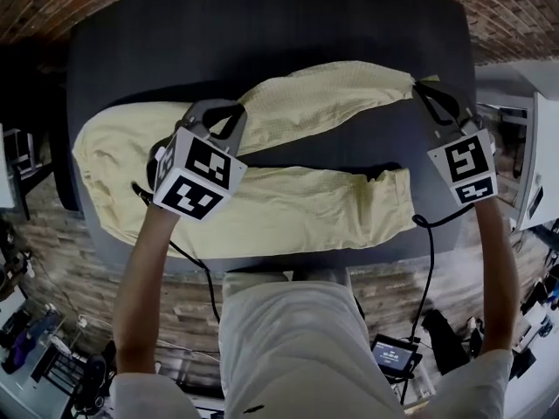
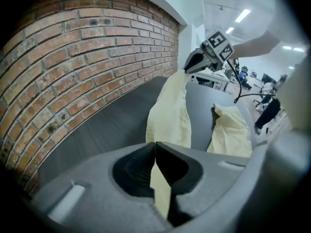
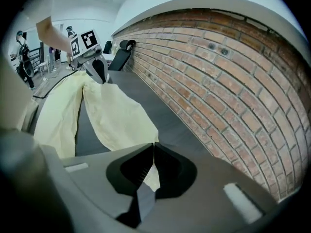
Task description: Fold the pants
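**A:** Where are the pants (image 1: 122,151) right now?

**B:** Spread across the dark table (image 1: 262,33), with the waist end on my left. Closest to me, the near leg (image 1: 332,209) lies flat along the front edge. Just past it, my left gripper (image 1: 229,110) is clamped tight on the cloth where the far leg (image 1: 341,94) meets the seat. My right gripper (image 1: 425,87) is pinched shut on that leg's hem. Between them the leg looks lifted a little off the table. Beyond it are only bare tabletop and the brick wall (image 3: 218,72).

**A:** So how do you lay it over cleanly?

**B:** I think both hands should come toward me together at the same height, with enough pull to keep the span smooth. I'd match hem to hem and outer seam to outer seam, then lower the cloth fully before loosening either grip. If one hand leads, the leg will likely twist or bunch at the crotch.
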A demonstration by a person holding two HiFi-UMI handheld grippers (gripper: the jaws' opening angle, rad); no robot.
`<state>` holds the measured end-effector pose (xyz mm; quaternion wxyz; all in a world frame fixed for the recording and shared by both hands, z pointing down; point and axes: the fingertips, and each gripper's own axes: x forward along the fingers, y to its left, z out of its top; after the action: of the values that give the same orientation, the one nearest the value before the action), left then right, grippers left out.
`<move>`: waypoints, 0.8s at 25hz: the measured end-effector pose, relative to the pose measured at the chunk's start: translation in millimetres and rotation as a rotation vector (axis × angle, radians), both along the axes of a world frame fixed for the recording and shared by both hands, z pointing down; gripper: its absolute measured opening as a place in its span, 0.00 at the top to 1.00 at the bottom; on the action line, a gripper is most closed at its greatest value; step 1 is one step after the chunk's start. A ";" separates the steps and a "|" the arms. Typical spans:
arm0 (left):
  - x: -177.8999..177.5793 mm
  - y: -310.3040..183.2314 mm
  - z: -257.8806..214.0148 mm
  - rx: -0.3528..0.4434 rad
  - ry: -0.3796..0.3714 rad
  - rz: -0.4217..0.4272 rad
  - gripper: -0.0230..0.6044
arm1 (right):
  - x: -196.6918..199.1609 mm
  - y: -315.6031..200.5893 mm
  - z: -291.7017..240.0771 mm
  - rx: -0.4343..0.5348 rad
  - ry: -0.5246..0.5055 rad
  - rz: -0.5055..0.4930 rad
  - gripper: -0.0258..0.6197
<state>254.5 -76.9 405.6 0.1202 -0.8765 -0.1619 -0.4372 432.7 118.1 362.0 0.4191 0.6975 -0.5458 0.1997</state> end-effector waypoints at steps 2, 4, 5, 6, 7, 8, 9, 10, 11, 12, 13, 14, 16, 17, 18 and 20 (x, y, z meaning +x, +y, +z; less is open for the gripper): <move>-13.8 9.8 -4.6 -0.005 -0.007 0.001 0.95 | -12.7 11.2 -7.9 0.020 -0.011 0.019 0.94; -27.6 18.1 -8.2 -0.010 -0.013 -0.005 0.95 | -26.6 21.5 -13.6 0.037 -0.023 0.035 0.94; -34.4 21.4 -9.7 -0.011 -0.016 -0.010 0.95 | -34.0 26.8 -15.3 0.043 -0.028 0.041 0.94; -41.3 24.5 -11.0 -0.012 -0.019 -0.017 0.95 | -41.7 32.2 -16.0 0.047 -0.035 0.047 0.94; -48.2 27.5 -12.3 -0.013 -0.022 -0.025 0.95 | -49.4 37.9 -16.1 0.052 -0.043 0.054 0.94; -55.1 30.4 -13.8 -0.014 -0.026 -0.033 0.95 | -56.8 43.7 -15.8 0.056 -0.053 0.062 0.94; -61.8 33.4 -15.5 -0.014 -0.029 -0.040 0.95 | -63.9 49.5 -15.3 0.061 -0.063 0.070 0.94; -68.4 36.4 -17.4 -0.015 -0.033 -0.046 0.95 | -70.8 55.1 -14.7 0.066 -0.073 0.079 0.94; -74.9 39.5 -19.1 -0.015 -0.036 -0.051 0.95 | -78.0 60.6 -14.0 0.069 -0.081 0.084 0.94; -81.4 42.5 -20.5 -0.016 -0.039 -0.055 0.95 | -85.7 65.9 -13.2 0.070 -0.086 0.086 0.94; -88.0 45.8 -21.5 -0.016 -0.042 -0.059 0.95 | -93.9 71.4 -12.1 0.068 -0.089 0.085 0.94; -94.6 49.4 -21.8 -0.019 -0.046 -0.063 0.95 | -102.0 77.0 -11.0 0.064 -0.092 0.083 0.94; -106.8 57.4 -21.1 -0.025 -0.058 -0.072 0.95 | -116.8 88.1 -8.8 0.062 -0.099 0.081 0.94; -112.4 61.7 -20.3 -0.027 -0.065 -0.075 0.95 | -123.2 93.4 -7.6 0.063 -0.103 0.081 0.94; -117.9 66.6 -19.3 -0.029 -0.072 -0.077 0.95 | -129.2 98.9 -6.1 0.064 -0.105 0.081 0.94; -129.5 79.1 -15.9 -0.037 -0.087 -0.081 0.95 | -140.5 111.1 -2.2 0.067 -0.110 0.079 0.94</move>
<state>125.1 2.2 389.7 0.0792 -0.8646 -0.1396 -0.4761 292.2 229.2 359.9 0.3569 0.7200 -0.5464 0.2357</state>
